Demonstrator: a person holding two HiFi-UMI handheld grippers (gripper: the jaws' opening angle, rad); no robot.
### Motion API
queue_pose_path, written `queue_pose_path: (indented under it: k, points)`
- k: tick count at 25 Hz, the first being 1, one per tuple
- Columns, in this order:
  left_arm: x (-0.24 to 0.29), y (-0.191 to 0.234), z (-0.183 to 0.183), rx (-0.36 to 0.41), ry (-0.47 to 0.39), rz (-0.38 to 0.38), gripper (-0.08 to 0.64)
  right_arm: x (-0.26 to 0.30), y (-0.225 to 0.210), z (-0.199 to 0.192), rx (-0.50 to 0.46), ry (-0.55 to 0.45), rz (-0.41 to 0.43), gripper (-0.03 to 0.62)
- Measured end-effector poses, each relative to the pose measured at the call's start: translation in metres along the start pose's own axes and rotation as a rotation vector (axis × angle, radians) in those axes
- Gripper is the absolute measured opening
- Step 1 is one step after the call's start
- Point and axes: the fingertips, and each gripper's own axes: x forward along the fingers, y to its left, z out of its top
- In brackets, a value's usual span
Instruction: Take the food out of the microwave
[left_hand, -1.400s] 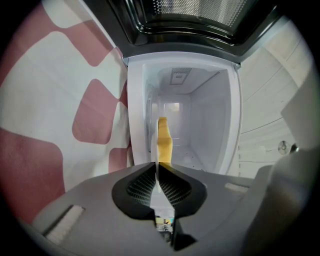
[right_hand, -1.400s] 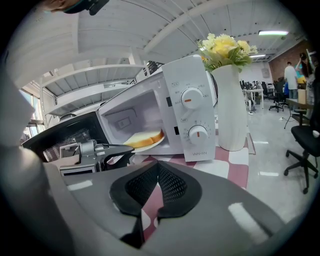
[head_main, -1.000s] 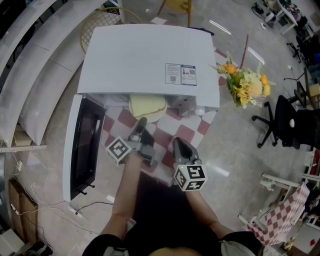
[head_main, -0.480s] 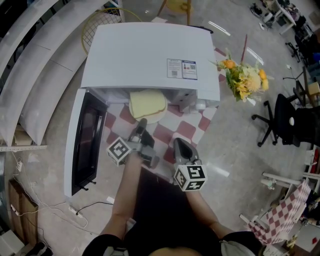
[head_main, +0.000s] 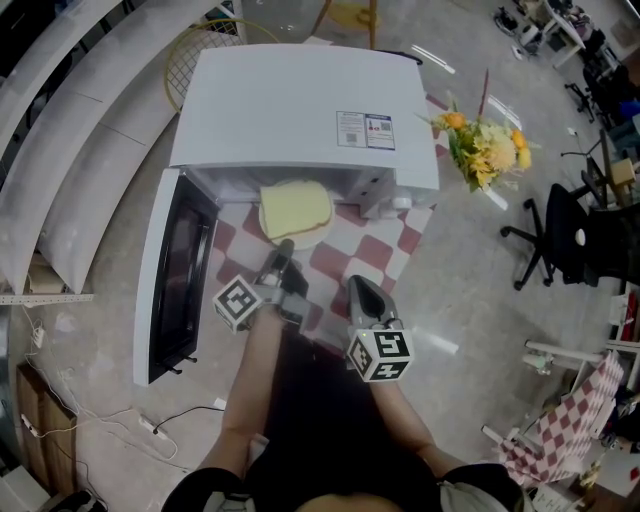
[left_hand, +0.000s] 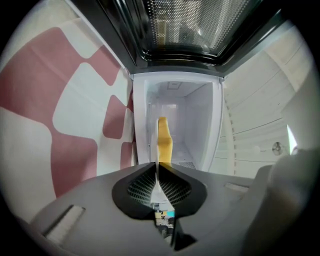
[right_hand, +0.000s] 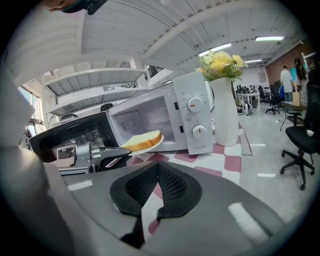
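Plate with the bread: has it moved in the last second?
Yes: the plate has slid further out of the microwave, toward the person.

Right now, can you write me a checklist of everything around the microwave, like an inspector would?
Surface: red-and-white checked tablecloth under the microwave.
Job's things: white microwave with its door swung open; bread slice on a white plate at the oven's mouth.
Clutter: vase of yellow flowers beside the microwave.
Grippers: left gripper shut on the plate's rim; right gripper shut, empty, apart from the plate.
Cables: one cable on the floor below the door.
Surroundings: office chair on the shiny floor; desks further off.
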Motion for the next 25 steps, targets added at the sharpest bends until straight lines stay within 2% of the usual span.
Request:
queue_pose_path:
  k: [9, 17, 25]
  points:
    - [-0.020, 0.005, -0.007, 0.008, 0.021, 0.019, 0.023, -0.012, 0.004, -0.002, 0.001, -0.024, -0.017, 0.000]
    - [-0.033, -0.003, -0.015, 0.010, 0.025, 0.001, 0.023, -0.022, 0.008, 0.003, -0.013, -0.041, -0.021, 0.000]
    - [-0.045, -0.014, -0.015, 0.010, -0.003, -0.006, 0.023, -0.027, 0.011, 0.021, -0.073, -0.066, -0.008, 0.002]
